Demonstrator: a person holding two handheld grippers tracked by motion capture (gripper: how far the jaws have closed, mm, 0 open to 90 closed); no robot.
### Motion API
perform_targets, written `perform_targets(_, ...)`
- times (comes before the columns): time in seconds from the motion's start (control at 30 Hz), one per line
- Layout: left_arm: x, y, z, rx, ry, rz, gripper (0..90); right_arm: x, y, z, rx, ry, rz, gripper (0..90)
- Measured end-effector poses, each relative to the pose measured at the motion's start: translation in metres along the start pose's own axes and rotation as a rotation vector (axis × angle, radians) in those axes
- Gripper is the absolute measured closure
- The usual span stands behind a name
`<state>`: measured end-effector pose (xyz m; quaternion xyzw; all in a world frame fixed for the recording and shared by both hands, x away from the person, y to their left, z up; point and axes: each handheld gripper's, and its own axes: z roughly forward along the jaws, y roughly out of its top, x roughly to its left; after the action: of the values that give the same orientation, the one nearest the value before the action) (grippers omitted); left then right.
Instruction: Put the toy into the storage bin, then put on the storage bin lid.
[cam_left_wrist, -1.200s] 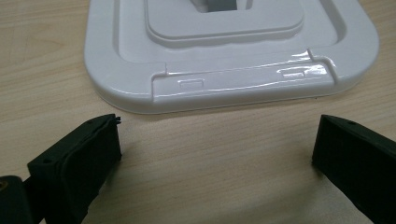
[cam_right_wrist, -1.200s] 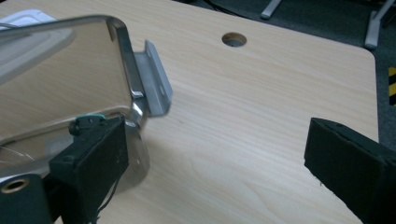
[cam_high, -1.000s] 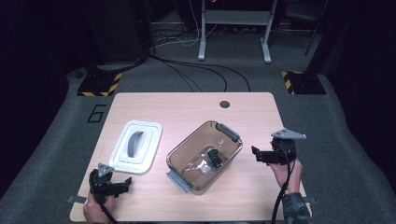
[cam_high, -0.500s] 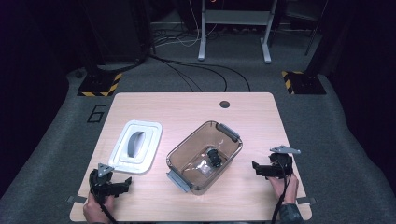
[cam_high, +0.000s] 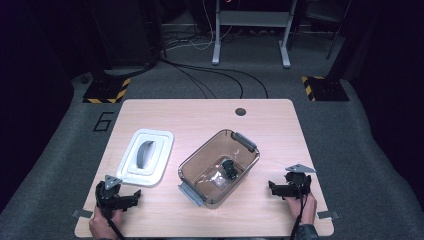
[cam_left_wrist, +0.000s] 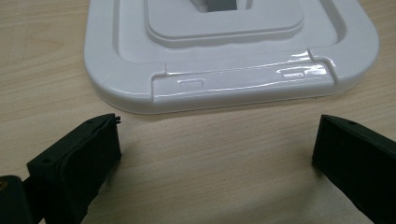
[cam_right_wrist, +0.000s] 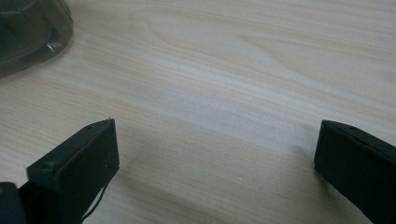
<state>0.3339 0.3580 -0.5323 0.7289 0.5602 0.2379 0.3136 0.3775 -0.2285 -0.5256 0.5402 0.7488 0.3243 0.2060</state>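
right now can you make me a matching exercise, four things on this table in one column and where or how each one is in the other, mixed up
Things:
1. white lid
2. clear container
3. left gripper
4. right gripper

Places or states:
A. at the table's near right corner, jaws open over bare wood
B. in the middle of the table, open on top, a small dark object inside
C. lying flat on the left half of the table, a grey handle on top
D. at the table's near left corner, jaws open, pointing at the lid's edge

Pairs: 1-C, 2-B, 3-D, 4-A
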Motion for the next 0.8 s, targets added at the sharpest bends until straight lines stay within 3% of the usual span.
perform_targets(0.17, 0.0000, 0.0000, 0.0000, 0.000, 0.000, 0.000, 0.6, 0.0035, -0.0036, 0.0013, -0.008, -0.036, -0.026, 0.0)
perform_targets(0.5, 0.0003, 0.0007, 0.0005, 0.004, -0.001, 0.002, 0.2, 0.0046, -0.0041, 0.0014, -0.012, -0.039, -0.012, 0.0)
perform_targets(0.8, 0.0016, 0.0012, 0.0010, 0.005, -0.011, 0.008, 0.0, 0.0017, -0.0053, -0.0001, -0.011, -0.026, -0.037, 0.0)
